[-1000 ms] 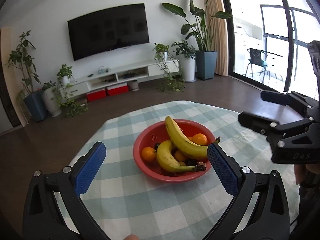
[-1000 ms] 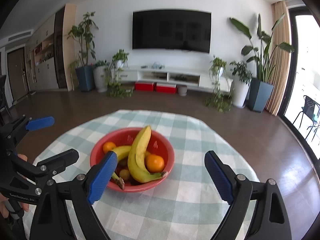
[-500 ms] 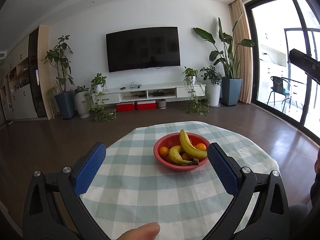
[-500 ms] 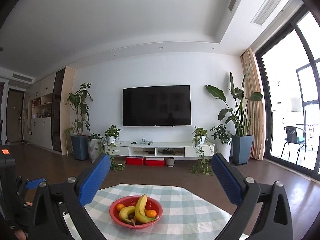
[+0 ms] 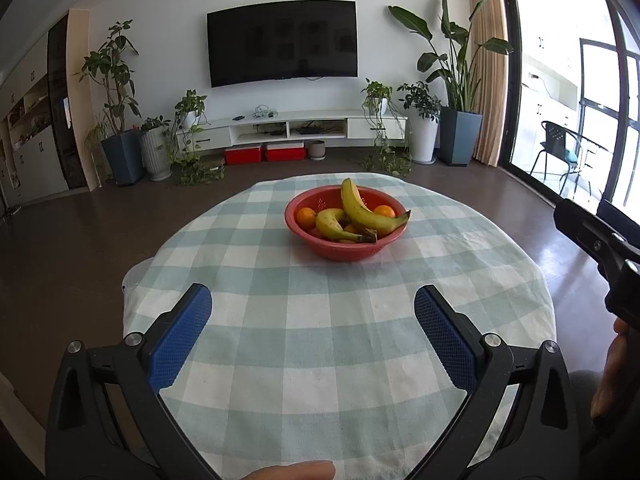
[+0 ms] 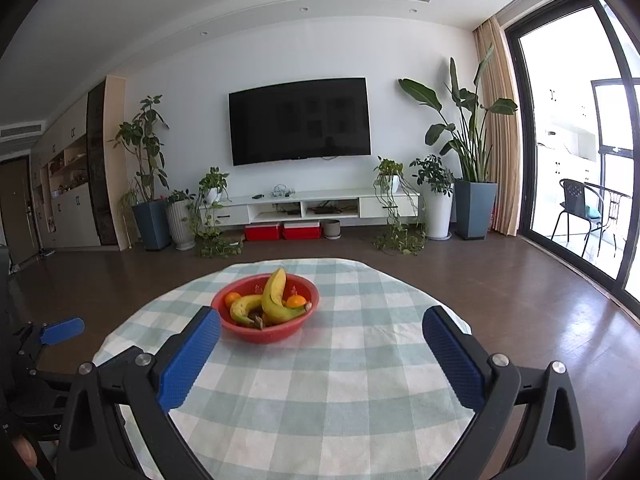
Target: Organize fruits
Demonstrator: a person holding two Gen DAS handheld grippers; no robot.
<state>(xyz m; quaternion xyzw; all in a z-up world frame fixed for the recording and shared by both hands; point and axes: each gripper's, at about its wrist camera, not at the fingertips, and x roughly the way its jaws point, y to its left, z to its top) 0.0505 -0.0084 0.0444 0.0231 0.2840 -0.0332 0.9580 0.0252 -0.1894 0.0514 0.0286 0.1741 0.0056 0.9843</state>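
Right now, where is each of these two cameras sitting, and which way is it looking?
Left wrist view: rides on the left gripper, looks across the checked table at the red bowl of bananas and oranges; its open blue fingers, a fingertip and the right gripper's edge show.
Right wrist view: rides on the right gripper, same direction, aimed higher; its open fingers and part of the left gripper show.
Shared: table, bowl, television, plants.

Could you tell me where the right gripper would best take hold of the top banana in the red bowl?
Probably mid-body on the top banana, coming from above. It lies uppermost across the red bowl, its tip raised over the far rim, so its middle is exposed; the bowl wall blocks a side approach. The right gripper is open.
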